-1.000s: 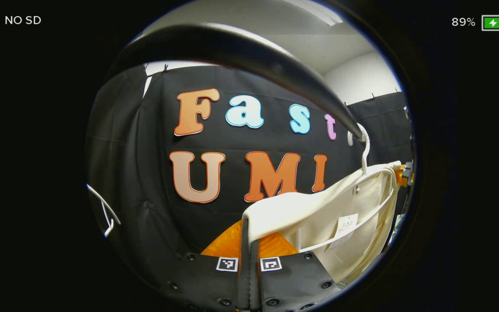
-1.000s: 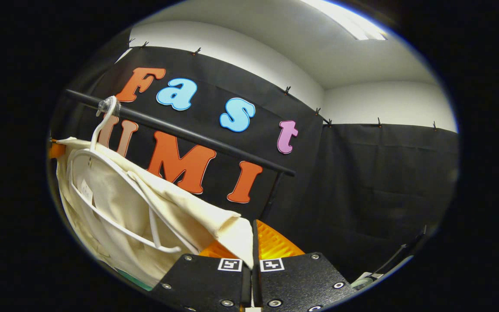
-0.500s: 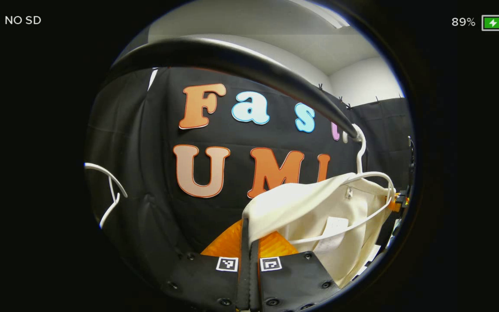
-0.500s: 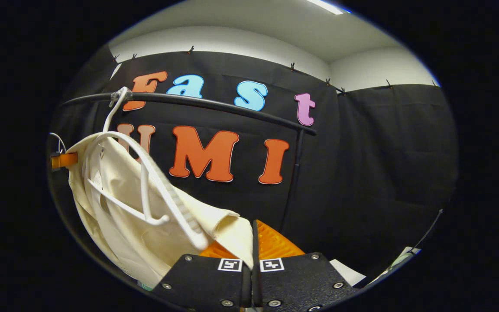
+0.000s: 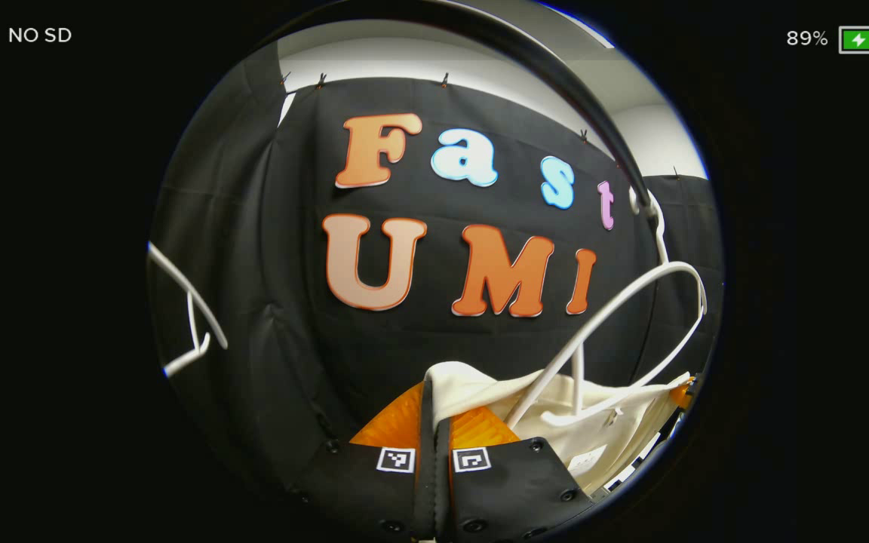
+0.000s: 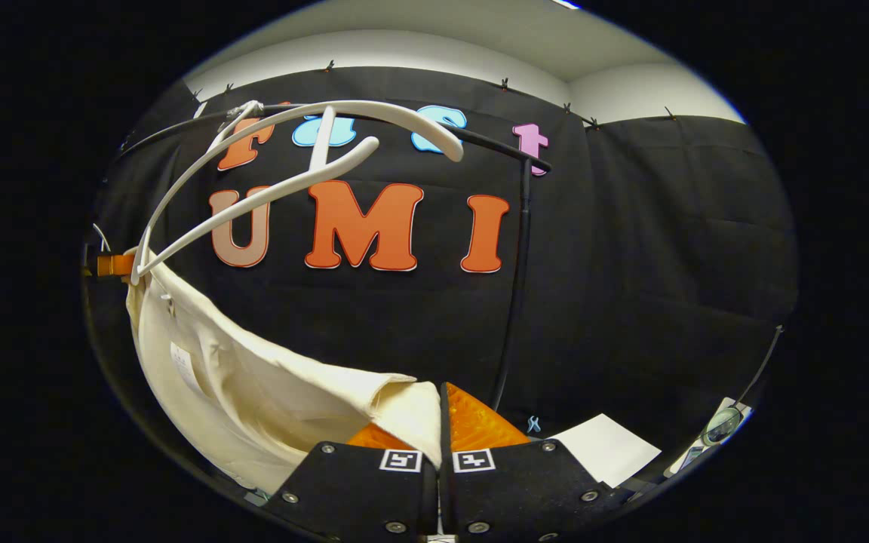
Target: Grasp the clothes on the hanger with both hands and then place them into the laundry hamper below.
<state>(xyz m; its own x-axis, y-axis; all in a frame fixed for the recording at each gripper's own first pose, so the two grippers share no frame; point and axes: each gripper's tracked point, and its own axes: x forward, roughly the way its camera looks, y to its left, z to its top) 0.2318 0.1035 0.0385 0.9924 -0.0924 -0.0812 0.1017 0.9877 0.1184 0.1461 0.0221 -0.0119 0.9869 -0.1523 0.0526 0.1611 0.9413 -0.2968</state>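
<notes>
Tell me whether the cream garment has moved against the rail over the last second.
Yes. The cream garment has dropped away from the black rail, sliding off the white hanger, which remains hooked up there.

Right tongs (image 6: pixel 440 422) at bottom centre of frame, closed on edge of cream garment (image 6: pixel 253 385). Garment sags from tongs up toward left edge of frame. White hanger (image 6: pixel 284 151) at upper left, bare, tilted, its hook on black rail (image 6: pixel 480 139). Rail runs across top of frame; its post drops at centre. Other gripper (image 6: pixel 114 264) at far left edge, touching garment. White sheet (image 6: pixel 608 449) at lower right.
</notes>
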